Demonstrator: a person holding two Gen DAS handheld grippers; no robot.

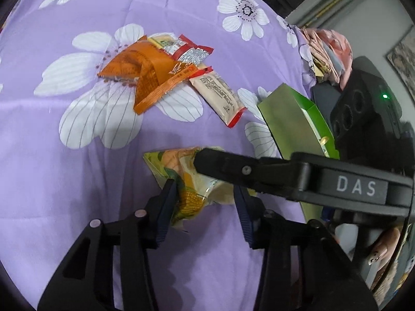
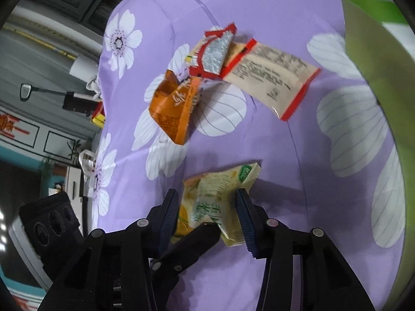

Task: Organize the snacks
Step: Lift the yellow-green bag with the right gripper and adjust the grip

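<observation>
Crumpled yellow-green corn snack packet (image 1: 192,181), apparently lifted; other wrapped snacks (image 1: 166,70) heaped beyond.

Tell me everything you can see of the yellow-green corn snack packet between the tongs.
The corn snack packet is a glossy, crinkled plastic pouch, yellow-green with a corn cob picture, green lettering and a green logo at one corner. It sits between the fingers of both the left tongs and the right tongs, which meet it from different sides above the purple floral cloth. Whether it still touches the cloth is unclear.
</observation>
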